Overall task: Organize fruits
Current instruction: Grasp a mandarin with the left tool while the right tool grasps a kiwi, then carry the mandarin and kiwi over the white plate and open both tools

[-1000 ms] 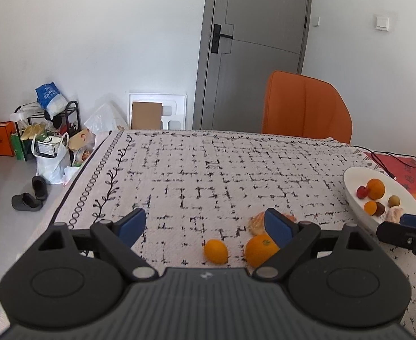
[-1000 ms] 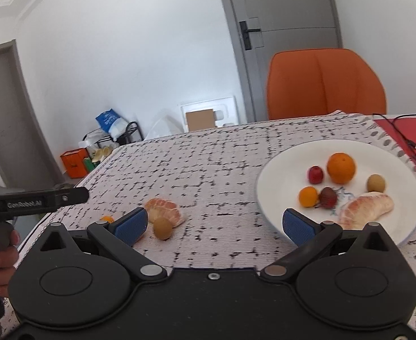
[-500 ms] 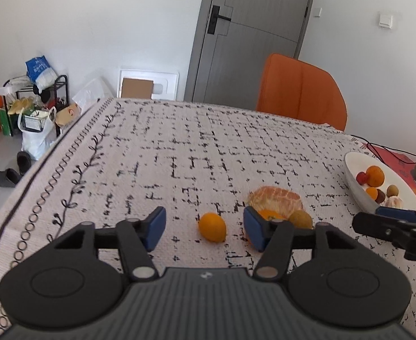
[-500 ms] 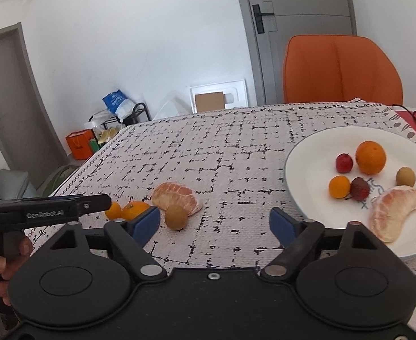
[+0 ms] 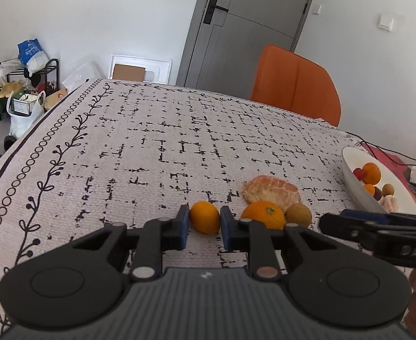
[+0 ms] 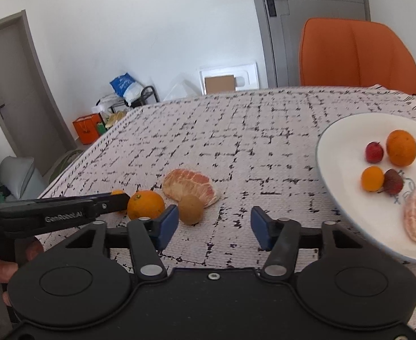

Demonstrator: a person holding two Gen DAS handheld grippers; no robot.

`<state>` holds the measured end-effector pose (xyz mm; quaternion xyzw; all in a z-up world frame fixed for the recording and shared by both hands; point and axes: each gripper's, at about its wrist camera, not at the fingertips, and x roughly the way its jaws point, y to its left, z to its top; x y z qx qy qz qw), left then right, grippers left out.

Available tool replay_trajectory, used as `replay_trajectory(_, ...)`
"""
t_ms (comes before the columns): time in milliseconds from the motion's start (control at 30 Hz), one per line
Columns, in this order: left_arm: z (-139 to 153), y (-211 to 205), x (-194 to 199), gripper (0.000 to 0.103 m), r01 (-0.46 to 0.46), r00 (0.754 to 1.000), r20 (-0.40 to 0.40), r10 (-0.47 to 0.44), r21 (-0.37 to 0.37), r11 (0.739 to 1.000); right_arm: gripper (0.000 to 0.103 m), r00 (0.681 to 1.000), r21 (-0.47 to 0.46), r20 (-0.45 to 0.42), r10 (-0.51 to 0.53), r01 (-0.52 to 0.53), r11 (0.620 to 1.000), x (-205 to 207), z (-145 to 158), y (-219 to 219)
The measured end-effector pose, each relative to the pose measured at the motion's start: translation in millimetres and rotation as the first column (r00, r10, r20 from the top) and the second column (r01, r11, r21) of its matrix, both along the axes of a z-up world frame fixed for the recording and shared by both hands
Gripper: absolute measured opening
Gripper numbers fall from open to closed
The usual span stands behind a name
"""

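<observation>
Tablecloth (image 5: 157, 141) bears kumquat (image 5: 205, 217) between left fingers (image 5: 183, 223).

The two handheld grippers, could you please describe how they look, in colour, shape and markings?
Both match. The left gripper and right gripper have matte black plastic bodies with two round discs, angled black linkage arms with silver pivot pins, and blue pads on the jaws. The left's top is grey and ribbed. White "GenRobot.AI" lettering marks the left's side in the right wrist view. No cables or sleeves show.

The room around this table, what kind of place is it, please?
Probably a room in a home: a table with a patterned tablecloth, an orange chair, a grey door, and a shoe rack by the wall.
</observation>
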<state>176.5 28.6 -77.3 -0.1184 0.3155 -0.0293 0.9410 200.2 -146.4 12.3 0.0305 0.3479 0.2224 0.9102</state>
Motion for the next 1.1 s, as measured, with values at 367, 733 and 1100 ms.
replay_trajectory(367,12,14,-11,0.022,-0.028,0.999,0.023,0.028,-0.016,0.999,0.044,1.0,-0.001,-0.011,0.026,-0.026,1.0,6,-2,20)
replay_trajectory(733,23,28,-25,0.022,-0.06,0.997,0.047,0.061,-0.016,0.998,0.02,0.999,-0.01,-0.019,0.046,-0.046,0.999,5,-3,29)
replay_trajectory(1100,34,-1,-21,0.022,-0.007,0.997,0.074,0.007,0.008,1.0,0.02,1.0,0.039,0.023,0.004,-0.005,0.999,-7,14,1)
